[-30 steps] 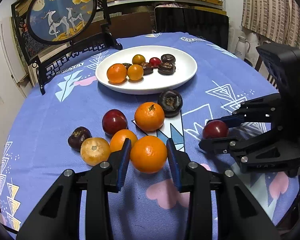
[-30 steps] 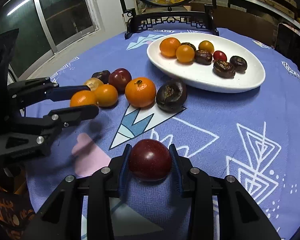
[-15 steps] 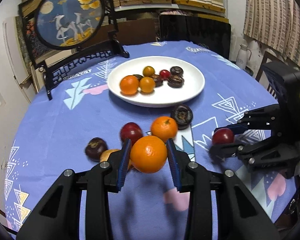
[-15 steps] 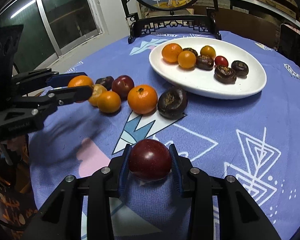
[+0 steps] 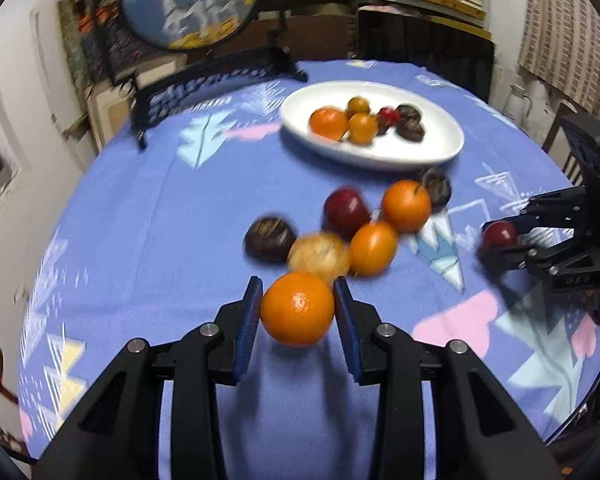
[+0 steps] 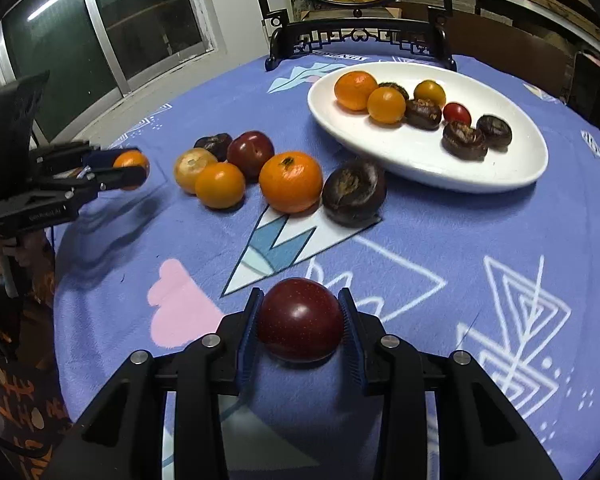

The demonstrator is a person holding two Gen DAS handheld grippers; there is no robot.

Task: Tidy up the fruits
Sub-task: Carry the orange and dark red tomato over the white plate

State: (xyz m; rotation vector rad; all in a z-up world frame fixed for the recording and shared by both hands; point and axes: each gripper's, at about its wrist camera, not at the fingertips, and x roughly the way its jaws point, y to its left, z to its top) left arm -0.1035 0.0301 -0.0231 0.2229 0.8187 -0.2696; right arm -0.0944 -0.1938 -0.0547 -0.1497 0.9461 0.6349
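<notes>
Fingers (image 5: 256, 316) pinch an orange (image 5: 297, 308), others (image 6: 350, 334) a plum (image 6: 300, 324); left view blurred.

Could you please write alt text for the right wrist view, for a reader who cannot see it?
The right gripper holds a dark red plum between its fingers above a blue patterned tablecloth. Beyond it lie six loose fruits and a white plate holding seven more. At the left, the left gripper holds an orange.
</notes>
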